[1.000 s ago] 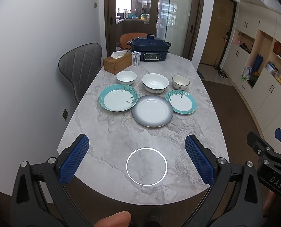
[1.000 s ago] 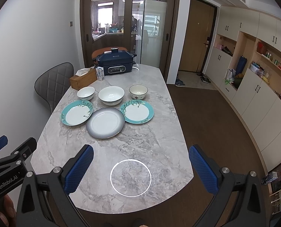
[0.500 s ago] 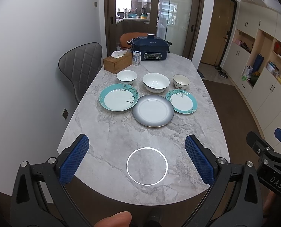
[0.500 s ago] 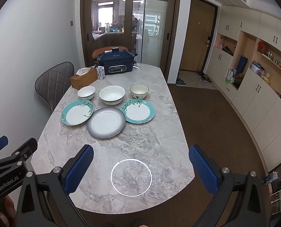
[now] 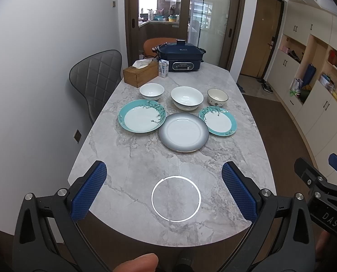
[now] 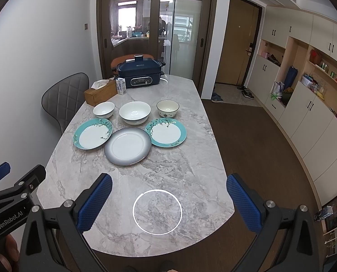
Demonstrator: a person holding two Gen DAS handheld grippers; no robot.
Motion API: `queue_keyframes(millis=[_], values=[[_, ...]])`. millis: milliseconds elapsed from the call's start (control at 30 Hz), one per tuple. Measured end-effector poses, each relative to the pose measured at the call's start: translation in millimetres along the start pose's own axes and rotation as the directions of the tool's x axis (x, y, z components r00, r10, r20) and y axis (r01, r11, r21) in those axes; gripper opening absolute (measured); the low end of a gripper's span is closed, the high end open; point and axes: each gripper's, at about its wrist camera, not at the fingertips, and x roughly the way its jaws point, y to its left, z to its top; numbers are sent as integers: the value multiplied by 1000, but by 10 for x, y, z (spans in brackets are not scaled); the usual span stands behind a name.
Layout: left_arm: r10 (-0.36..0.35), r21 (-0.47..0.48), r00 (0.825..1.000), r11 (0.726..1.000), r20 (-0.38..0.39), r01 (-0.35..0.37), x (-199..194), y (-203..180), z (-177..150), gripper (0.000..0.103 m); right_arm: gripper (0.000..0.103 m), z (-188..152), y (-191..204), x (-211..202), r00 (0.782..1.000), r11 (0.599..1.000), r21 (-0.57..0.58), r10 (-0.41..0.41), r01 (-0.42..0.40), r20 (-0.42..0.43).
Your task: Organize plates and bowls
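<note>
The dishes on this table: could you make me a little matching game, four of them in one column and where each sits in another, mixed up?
Things:
1. grey plate
2. biggest white bowl
3. dark-rimmed bowl
4. larger teal plate

Places:
A. far row, middle
B. near row, left
C. near row, middle
D. far row, right

Pairs: 1-C, 2-A, 3-D, 4-B

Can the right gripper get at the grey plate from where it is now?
Probably yes. The right gripper is open and empty above the table's near end, with only bare marble between it and the grey plate.
</note>
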Motion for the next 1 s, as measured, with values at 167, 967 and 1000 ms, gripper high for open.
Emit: queue_keyframes(millis=[167,967,1000], values=[[0,1,1000,1000,-1,0,2,0,1,103,103,2,4,7,1000,1000,0,1,-1,-2],[-2,-1,1000,1000,-4,2,48,9,-26,103,103,-58,68,85,1000,1000,-1,2,-2,-7],[-3,0,1000,1000,-6,3,47,8,-17,103,103,-57,66,85,1000,1000,-1,4,-4,-7]])
